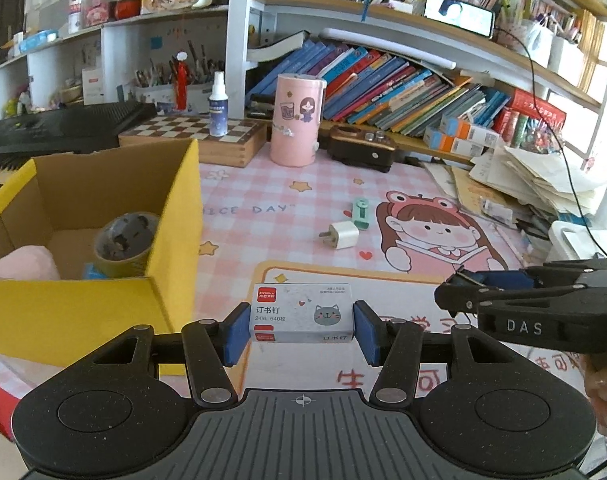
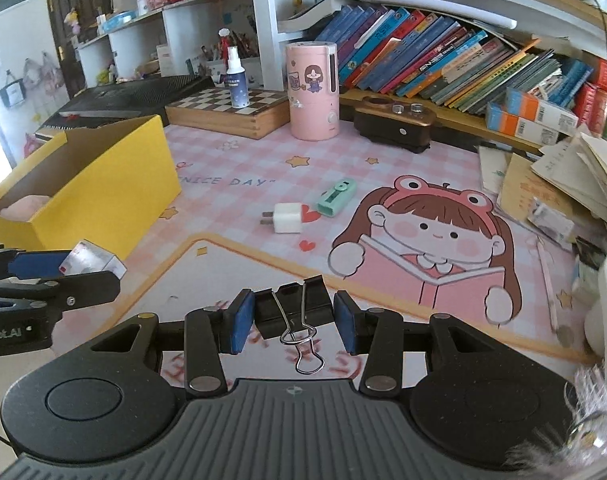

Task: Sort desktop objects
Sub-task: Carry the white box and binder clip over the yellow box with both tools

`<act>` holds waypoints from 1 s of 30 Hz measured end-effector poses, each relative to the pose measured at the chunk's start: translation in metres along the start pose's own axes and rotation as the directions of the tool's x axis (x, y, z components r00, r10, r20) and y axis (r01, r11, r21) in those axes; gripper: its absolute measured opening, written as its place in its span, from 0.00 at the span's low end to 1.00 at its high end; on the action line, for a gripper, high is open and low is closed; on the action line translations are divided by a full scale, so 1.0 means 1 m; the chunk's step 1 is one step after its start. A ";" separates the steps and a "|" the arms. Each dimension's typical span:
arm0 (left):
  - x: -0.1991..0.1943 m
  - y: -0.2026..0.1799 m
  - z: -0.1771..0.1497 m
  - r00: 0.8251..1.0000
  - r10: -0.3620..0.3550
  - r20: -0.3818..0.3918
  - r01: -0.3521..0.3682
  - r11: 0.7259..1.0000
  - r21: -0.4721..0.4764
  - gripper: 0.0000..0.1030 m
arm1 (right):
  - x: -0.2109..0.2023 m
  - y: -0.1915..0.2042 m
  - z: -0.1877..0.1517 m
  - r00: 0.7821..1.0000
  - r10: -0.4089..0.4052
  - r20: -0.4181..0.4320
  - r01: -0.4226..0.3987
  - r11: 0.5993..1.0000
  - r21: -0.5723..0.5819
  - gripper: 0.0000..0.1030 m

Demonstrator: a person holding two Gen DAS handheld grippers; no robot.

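Ahead and to the left of the left gripper [image 1: 302, 326] stands the yellow cardboard box [image 1: 171, 216], open at the top, with a roll of tape [image 1: 123, 242] and something soft and pink [image 1: 23, 266] already lying inside. It is stiff enough to take dropped things without tipping, I judge, and looks like the sorting bin.

Between the left gripper's blue pads [image 1: 236, 334] sits a small box of staples [image 1: 301, 314], clamped across its short ends and lifted clear of the pink desk mat [image 1: 263, 200]. Thin card over a dense metal load: heavy for its size and rigid, so the end-to-end hold should be sound, though a hard squeeze could dent the card.

Further ahead of both grippers, on the mat, lie a white plug [image 2: 287, 218] and, just beside it, a mint-green correction tape [image 2: 337, 196]. Both are hard, light plastic and a little slick; each is best taken across its flat sides, the plug away from its prongs.

Smallest is the black binder clip [image 2: 293, 304], held between the pads of the right gripper [image 2: 294, 316] by its folded steel body, wire handles [image 2: 303, 344] hanging toward the camera. It is springy, light and smooth, so it could twist in the grasp; the body is the right place to pinch, not the loose handles.
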State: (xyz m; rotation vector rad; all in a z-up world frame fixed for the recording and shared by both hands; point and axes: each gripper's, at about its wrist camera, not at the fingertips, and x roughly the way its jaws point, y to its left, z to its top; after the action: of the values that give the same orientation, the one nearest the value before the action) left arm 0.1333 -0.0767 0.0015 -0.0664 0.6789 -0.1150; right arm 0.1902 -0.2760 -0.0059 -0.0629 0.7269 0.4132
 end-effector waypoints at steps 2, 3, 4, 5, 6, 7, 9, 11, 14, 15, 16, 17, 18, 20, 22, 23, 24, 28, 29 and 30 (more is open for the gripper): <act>-0.007 0.008 -0.003 1.000 -0.010 0.009 0.010 1.000 0.004 0.51 | -0.007 0.013 -0.004 1.000 -0.009 0.004 0.009 1.000 0.002 0.39; -0.011 0.012 -0.005 1.000 -0.015 0.012 0.015 1.000 0.006 0.51 | -0.010 0.019 -0.005 1.000 -0.012 0.007 0.012 1.000 0.002 0.39; -0.015 0.016 -0.007 1.000 -0.020 0.014 0.020 1.000 0.007 0.51 | -0.013 0.026 -0.007 1.000 -0.016 0.009 0.016 1.000 0.001 0.39; -0.018 0.019 -0.009 1.000 -0.024 0.014 0.024 1.000 0.007 0.51 | -0.016 0.033 -0.008 1.000 -0.020 0.012 0.020 1.000 -0.001 0.39; -0.021 0.024 -0.011 1.000 -0.028 0.012 0.028 1.000 0.007 0.51 | -0.019 0.040 -0.010 1.000 -0.024 0.015 0.024 1.000 -0.002 0.39; -0.025 0.028 -0.013 0.999 -0.032 0.009 0.031 0.999 0.007 0.51 | -0.021 0.047 -0.012 1.000 -0.028 0.014 0.028 1.000 -0.002 0.39; -0.033 0.037 -0.019 0.999 -0.036 0.010 0.036 0.999 0.009 0.51 | -0.026 0.061 -0.015 0.999 -0.034 0.009 0.034 0.999 0.000 0.39; -0.041 0.045 -0.024 0.999 -0.037 0.010 0.037 0.999 0.009 0.51 | -0.031 0.075 -0.020 0.999 -0.035 0.007 0.035 0.999 -0.008 0.39; -0.050 0.059 -0.032 0.999 -0.037 0.001 0.037 0.999 0.004 0.51 | -0.038 0.095 -0.026 0.999 -0.038 0.002 0.038 0.999 -0.014 0.39; -0.053 0.064 -0.035 0.999 -0.037 -0.002 0.037 0.999 0.004 0.51 | -0.040 0.102 -0.029 0.999 -0.039 -0.001 0.039 0.999 -0.013 0.39; -0.057 0.068 -0.037 0.999 -0.036 -0.005 0.036 0.999 0.005 0.51 | -0.042 0.108 -0.032 0.999 -0.040 -0.003 0.040 0.999 -0.012 0.39; -0.060 0.072 -0.040 0.999 -0.036 -0.008 0.036 0.999 0.006 0.51 | -0.043 0.114 -0.034 0.999 -0.040 -0.006 0.040 0.999 -0.010 0.39; -0.063 0.076 -0.043 0.999 -0.036 -0.012 0.036 0.999 0.006 0.51 | -0.045 0.121 -0.036 0.999 -0.039 -0.008 0.039 0.999 -0.010 0.39; -0.069 0.083 -0.049 0.999 -0.034 -0.019 0.034 0.999 0.008 0.51 | -0.048 0.134 -0.042 0.999 -0.035 -0.013 0.035 0.999 -0.011 0.39; -0.077 0.092 -0.055 0.999 -0.031 -0.023 0.031 0.999 0.009 0.51 | -0.049 0.147 -0.047 0.999 -0.028 -0.018 0.028 1.000 -0.011 0.39; -0.081 0.095 -0.058 0.999 -0.028 -0.025 0.028 1.000 0.011 0.51 | -0.050 0.152 -0.050 1.000 -0.023 -0.020 0.023 1.000 -0.011 0.39; -0.084 0.098 -0.060 0.999 -0.024 -0.027 0.024 1.000 0.012 0.51 | -0.051 0.159 -0.053 1.000 -0.017 -0.024 0.017 1.000 -0.012 0.39; -0.099 0.112 -0.072 0.999 -0.006 -0.035 0.006 1.000 0.008 0.51 | -0.053 0.183 -0.064 0.999 0.011 -0.042 -0.012 1.000 -0.013 0.40; -0.102 0.115 -0.074 0.999 -0.001 -0.035 0.001 1.000 0.005 0.51 | -0.053 0.188 -0.066 0.999 0.018 -0.046 -0.019 1.000 -0.014 0.40; -0.106 0.119 -0.077 0.999 0.005 -0.036 -0.005 1.000 0.000 0.51 | -0.054 0.193 -0.068 0.998 0.025 -0.050 -0.026 0.999 -0.018 0.39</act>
State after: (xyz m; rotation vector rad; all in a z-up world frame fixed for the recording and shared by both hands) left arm 0.0131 0.0532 -0.0044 -0.0628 0.7149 -0.1113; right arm 0.0366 -0.1311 -0.0049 -0.0822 0.7736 0.4440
